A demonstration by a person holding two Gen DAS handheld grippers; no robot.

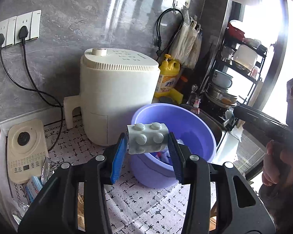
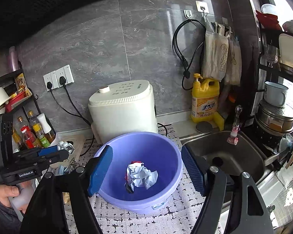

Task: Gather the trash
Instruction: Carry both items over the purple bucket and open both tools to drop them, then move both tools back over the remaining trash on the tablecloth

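Note:
My left gripper (image 1: pixel 147 141) is shut on a silver pill blister pack (image 1: pixel 147 139) and holds it above the near rim of the purple plastic basin (image 1: pixel 193 128). In the right wrist view the same left gripper (image 2: pixel 65 149) shows at the left with the blister pack (image 2: pixel 66 146), short of the basin (image 2: pixel 166 148). Crumpled white paper (image 2: pixel 141 177) and a red scrap lie in the basin's bottom. My right gripper (image 2: pixel 146 167) is open and empty, its blue pads either side of the basin, above it.
A cream air fryer (image 1: pixel 117 97) stands behind the basin. A yellow detergent bottle (image 2: pixel 205 99) and steel sink (image 2: pixel 224 154) are to the right, with a dish rack (image 2: pixel 275 107). A cream appliance (image 1: pixel 25 150), foil wrappers and a blue box (image 1: pixel 34 187) lie left. Oil bottles (image 2: pixel 35 132) stand far left.

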